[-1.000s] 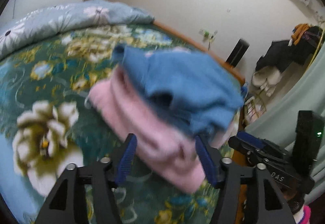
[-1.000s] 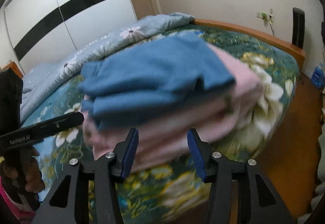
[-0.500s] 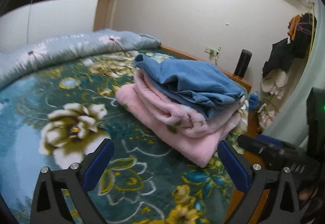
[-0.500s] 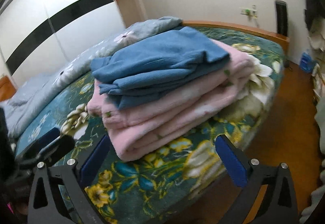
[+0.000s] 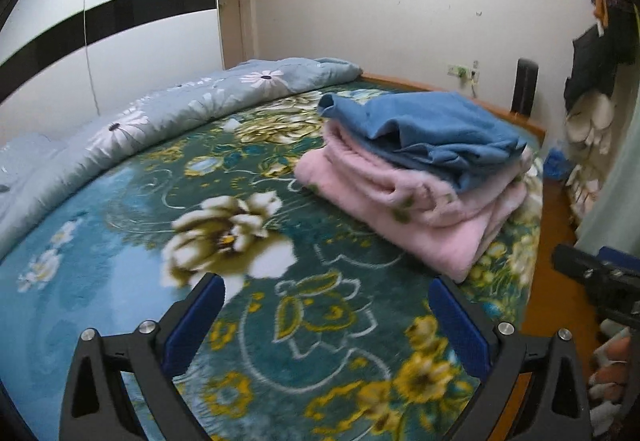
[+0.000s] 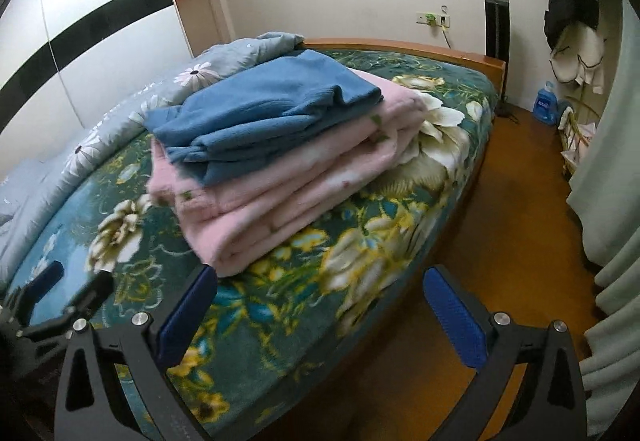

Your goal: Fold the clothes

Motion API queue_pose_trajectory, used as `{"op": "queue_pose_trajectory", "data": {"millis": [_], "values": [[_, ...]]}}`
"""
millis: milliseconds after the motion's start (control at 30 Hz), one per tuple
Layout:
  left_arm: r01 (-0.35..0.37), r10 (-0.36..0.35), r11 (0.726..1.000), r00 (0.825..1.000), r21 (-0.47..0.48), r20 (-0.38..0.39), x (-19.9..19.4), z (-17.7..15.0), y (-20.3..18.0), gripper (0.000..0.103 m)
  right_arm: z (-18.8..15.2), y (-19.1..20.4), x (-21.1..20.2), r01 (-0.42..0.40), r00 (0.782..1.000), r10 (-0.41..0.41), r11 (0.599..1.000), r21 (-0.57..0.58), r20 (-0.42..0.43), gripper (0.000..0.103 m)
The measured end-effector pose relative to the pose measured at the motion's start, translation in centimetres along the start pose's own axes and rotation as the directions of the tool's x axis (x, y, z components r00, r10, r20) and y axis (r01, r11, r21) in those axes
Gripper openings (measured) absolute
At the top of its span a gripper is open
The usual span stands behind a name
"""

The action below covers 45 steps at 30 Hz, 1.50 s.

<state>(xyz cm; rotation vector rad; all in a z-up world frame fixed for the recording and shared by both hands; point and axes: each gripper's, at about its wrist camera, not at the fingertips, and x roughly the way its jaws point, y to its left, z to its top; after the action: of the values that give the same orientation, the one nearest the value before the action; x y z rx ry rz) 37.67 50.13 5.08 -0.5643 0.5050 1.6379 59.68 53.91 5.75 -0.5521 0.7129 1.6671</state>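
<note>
You've let go and backed off: a second ago both grippers crowded the stack, half closed. Now your left gripper (image 5: 326,317) and right gripper (image 6: 320,307) hang spread and empty, with the folded blue top (image 6: 264,109) on the pink one (image 6: 304,177) at 1 o'clock on the bed (image 5: 120,241). The fold looks done.

My blue-padded grippers: plain blue folded knit garment (image 5: 432,125), pale pink fleece blanket (image 5: 404,201), teal bedspread (image 5: 132,225) with cream-and-yellow flowers.
</note>
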Motion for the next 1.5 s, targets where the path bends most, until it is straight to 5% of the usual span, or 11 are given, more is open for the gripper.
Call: {"op": "queue_pose_trajectory", "data": {"millis": [267, 467, 1500], "values": [[0.057, -0.061, 0.996, 0.997, -0.071, -0.054, -0.8, -0.1, 1.3, 0.103, -0.5, 2.5, -1.8, -0.015, 1.0, 0.016, 0.997, -0.074, 0.015, 0.103], [0.034, -0.039, 0.997, 0.997, -0.072, -0.064, -1.1, -0.1, 1.6, 0.103, -0.9, 3.9, -2.1, 0.001, 1.0, 0.0, 0.992, -0.125, 0.01, 0.103], [0.01, -0.013, 1.0, 0.994, -0.028, -0.107, 0.1, -0.9, 0.8, 0.103, -2.2, 3.9, -0.6, 0.034, 0.998, -0.039, 0.996, -0.087, -0.051, 0.103]]}}
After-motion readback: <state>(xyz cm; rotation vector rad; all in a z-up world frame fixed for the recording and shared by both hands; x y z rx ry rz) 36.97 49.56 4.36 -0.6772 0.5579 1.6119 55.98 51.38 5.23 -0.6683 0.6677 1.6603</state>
